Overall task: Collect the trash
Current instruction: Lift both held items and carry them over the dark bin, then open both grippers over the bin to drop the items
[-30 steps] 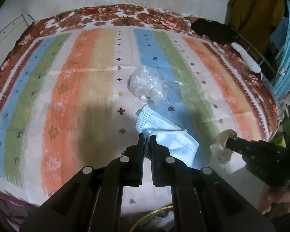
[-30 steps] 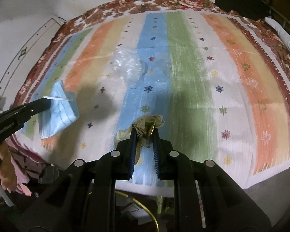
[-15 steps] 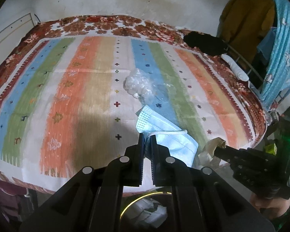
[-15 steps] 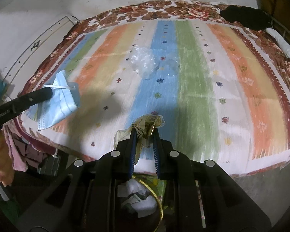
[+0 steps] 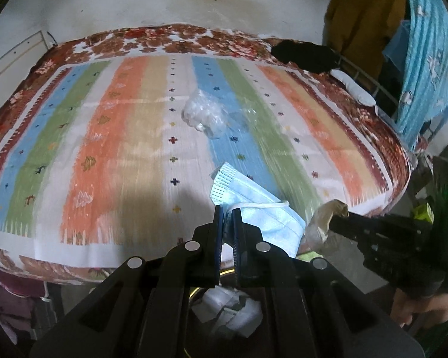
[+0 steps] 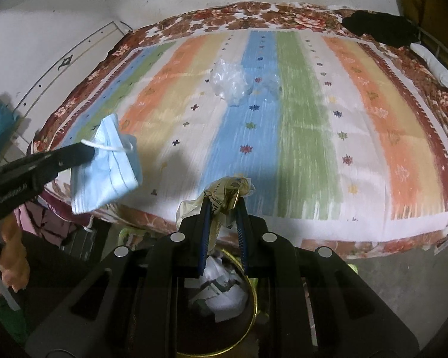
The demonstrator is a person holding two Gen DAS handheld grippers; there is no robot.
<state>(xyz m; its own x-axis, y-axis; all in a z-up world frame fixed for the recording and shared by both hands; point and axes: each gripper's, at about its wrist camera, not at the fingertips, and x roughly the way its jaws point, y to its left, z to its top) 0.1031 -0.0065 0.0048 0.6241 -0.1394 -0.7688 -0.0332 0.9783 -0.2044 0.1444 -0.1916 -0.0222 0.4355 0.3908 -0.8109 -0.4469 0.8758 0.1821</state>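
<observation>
carrying both catches back off the bed (image 5: 104,137) toward the bin looks like the step in hand. on the left, the left gripper (image 5: 228,213) has its jaws pressed nearly together on the ear loop and edge of a blue face mask (image 5: 262,211), which hangs free past the striped cover; seen from the right wrist, the same mask (image 6: 107,164) dangles near the mattress edge. further right, the right gripper (image 6: 222,201) is pinching a crumpled yellowish wrapper (image 6: 230,186), jaws a little apart around it. below both tools sits a gold-rimmed bin (image 6: 254,307) that already holds crumpled white paper (image 6: 224,295).

to do this well, bring each load squarely over the rim before letting go, since the mask is light and floppy and could drape over the edge or drift to the floor. release one at a time, low over the opening. well apart from both grippers, a clear plastic bag (image 5: 204,113) lies mid-bed and will probably need a further trip.
</observation>
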